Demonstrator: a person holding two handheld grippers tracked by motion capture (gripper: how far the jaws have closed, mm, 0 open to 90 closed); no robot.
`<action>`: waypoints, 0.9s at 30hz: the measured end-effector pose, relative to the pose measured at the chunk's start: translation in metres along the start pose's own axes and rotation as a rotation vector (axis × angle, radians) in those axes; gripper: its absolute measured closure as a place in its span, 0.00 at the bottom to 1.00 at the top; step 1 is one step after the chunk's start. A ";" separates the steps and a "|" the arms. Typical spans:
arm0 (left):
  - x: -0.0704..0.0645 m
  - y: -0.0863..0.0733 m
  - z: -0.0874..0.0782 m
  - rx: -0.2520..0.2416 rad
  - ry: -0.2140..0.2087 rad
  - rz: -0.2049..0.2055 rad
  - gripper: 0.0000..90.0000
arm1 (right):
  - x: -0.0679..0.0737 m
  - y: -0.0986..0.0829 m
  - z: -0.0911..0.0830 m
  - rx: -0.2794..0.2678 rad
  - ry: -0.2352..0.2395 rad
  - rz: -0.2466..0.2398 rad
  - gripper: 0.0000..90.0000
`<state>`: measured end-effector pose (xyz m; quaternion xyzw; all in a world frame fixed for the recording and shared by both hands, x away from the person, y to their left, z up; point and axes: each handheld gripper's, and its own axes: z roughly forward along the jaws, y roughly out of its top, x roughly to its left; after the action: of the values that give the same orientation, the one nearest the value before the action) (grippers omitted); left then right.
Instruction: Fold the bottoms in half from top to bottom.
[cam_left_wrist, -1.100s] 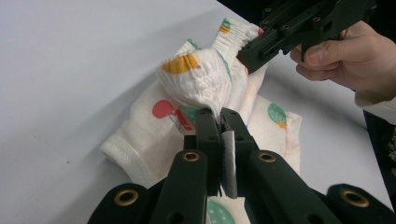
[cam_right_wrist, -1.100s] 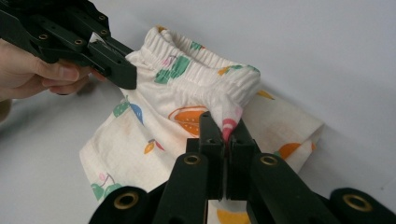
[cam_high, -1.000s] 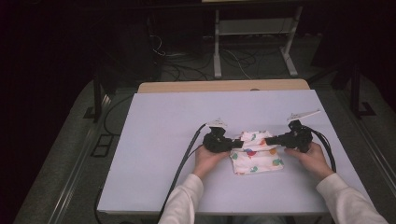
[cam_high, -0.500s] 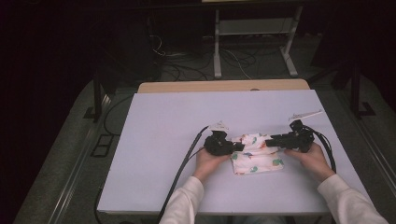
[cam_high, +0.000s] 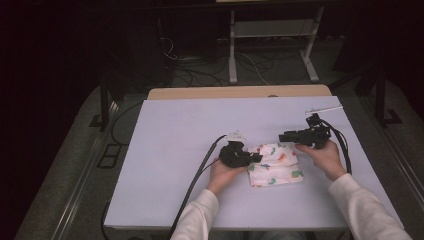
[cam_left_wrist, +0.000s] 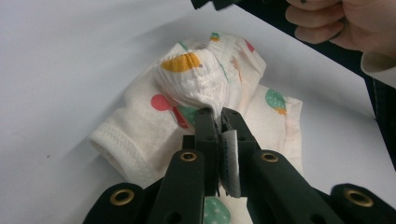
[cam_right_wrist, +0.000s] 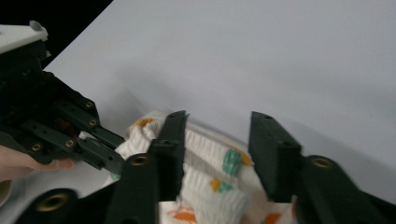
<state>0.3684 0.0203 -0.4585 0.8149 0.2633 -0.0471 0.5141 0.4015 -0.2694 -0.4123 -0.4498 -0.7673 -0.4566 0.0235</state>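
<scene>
Dim surroundings, evenly lit, soft shadows

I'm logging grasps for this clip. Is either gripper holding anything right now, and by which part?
The left gripper pinches the patterned cloth by its gathered, ribbed edge. The right gripper is open above the cloth, holding nothing.

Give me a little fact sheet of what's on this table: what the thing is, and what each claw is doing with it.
item: small white garment printed with coloured shapes, lying crumpled on the table
surface: pale lilac table top
left claw: shut, pinching a ribbed fold of the garment
right claw: open, jaws spread just above the garment, gripping nothing
hands: one person, white sleeves, a hand on each claw
</scene>
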 end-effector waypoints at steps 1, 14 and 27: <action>0.000 0.000 0.000 0.000 -0.001 0.002 0.95 | 0.001 0.002 0.002 0.005 0.006 -0.003 0.74; 0.000 -0.001 0.001 0.000 -0.006 0.005 0.95 | 0.011 0.023 0.044 0.190 -0.052 -0.032 0.99; -0.001 -0.003 0.002 0.004 -0.004 0.015 0.94 | 0.006 0.024 0.068 0.304 -0.042 0.022 0.99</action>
<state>0.3668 0.0196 -0.4614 0.8179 0.2560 -0.0454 0.5132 0.4406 -0.2118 -0.4333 -0.4588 -0.8229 -0.3254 0.0805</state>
